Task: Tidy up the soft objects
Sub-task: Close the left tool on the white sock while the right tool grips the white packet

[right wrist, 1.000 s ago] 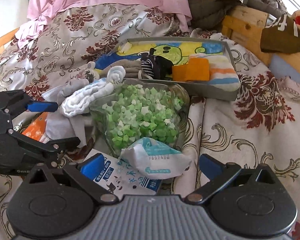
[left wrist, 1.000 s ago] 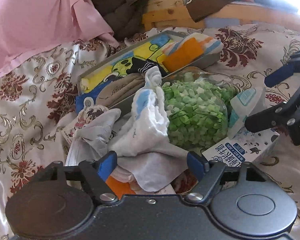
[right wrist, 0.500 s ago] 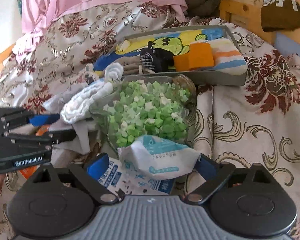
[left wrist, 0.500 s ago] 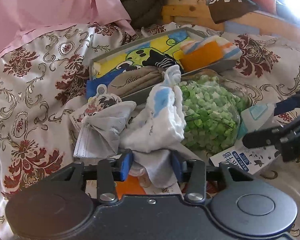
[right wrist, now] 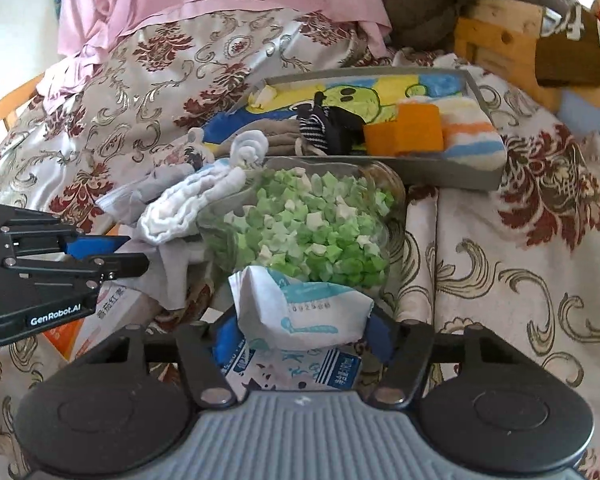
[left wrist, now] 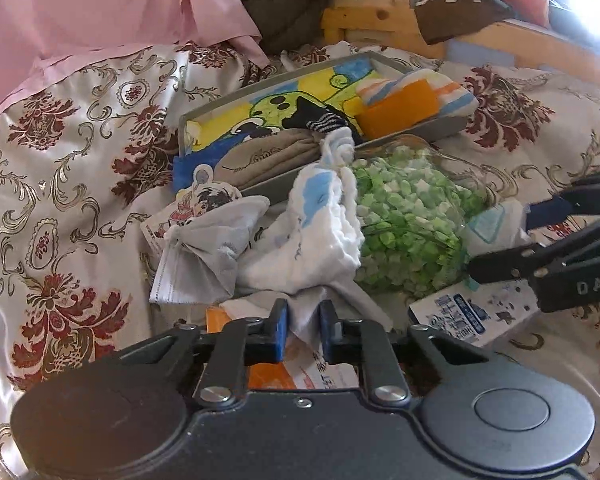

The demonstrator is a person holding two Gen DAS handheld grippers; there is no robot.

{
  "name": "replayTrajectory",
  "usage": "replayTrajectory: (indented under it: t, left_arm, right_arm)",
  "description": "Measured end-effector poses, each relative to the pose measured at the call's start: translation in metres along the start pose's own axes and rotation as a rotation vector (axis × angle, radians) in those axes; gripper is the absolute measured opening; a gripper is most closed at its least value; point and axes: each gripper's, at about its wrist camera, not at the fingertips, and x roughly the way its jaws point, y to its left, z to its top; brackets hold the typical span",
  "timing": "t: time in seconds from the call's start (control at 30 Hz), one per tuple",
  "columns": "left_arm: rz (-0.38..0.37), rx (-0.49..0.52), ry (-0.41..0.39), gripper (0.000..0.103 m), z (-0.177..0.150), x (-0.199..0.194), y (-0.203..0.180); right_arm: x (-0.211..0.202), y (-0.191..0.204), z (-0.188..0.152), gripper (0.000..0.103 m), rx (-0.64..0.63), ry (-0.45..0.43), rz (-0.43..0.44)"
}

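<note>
My left gripper, low centre of the left wrist view, is closing w/ a grey-white cloth corner between the pads; they look to be already pinching it. My right gripper, bottom centre of the right wrist view, is closing around a crumpled white-and-teal packet; pads sit at its sides, can't tell if they press yet. Progress, my guess: partway. The grey tray, centre-upper frame, already has approx 4 soft items in it: an orange piece, a striped towel, a dark striped sock and a beige cloth. Still loose on the floral bedspread, mid-frame just below the tray: 1 white-and-blue sock bundle leaning on the bag, 1 grey face mask left of it, 1 cloth in my left pads, 1 packet. Also 1 clear bag of green paper stars at centre, 1 printed box lower right and 1 cartoon tag beside the mask; those likely aren't soft goods. So approx 4 pieces left to sort.
</note>
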Motion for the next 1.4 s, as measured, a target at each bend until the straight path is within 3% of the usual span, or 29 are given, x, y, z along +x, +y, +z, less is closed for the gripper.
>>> replayTrajectory:
  t: [0.17, 0.4, 0.53, 0.83, 1.03, 1.17, 1.4]
  left_arm:
    - [0.03, 0.061, 0.004, 0.009, -0.003, 0.001, -0.008]
    - [-0.005, -0.032, 0.001, 0.003, 0.0, -0.001, 0.002]
    - [-0.067, -0.094, -0.002, 0.002, 0.0, -0.004, 0.006]
    - [-0.129, -0.095, -0.032, 0.001, 0.0, -0.026, -0.005]
    - [-0.185, -0.222, -0.075, 0.001, 0.006, -0.048, 0.011]
    - [-0.223, -0.277, -0.035, 0.002, 0.004, -0.047, 0.018]
    - [-0.229, -0.233, 0.069, 0.002, -0.005, -0.026, 0.01]
  right_arm:
    - [-0.003, 0.0, 0.0, 0.065, -0.003, -0.008, -0.006]
    - [-0.01, 0.002, 0.003, 0.065, -0.001, -0.027, 0.002]
    - [-0.014, 0.003, 0.004, 0.064, 0.005, -0.04, 0.007]
    - [-0.02, 0.006, 0.004, 0.064, -0.006, -0.07, 0.017]
    - [-0.024, 0.007, 0.004, 0.064, -0.014, -0.096, 0.037]
    - [-0.025, 0.01, 0.003, 0.064, -0.042, -0.102, 0.033]
    - [-0.025, 0.011, 0.002, 0.064, -0.052, -0.102, 0.039]
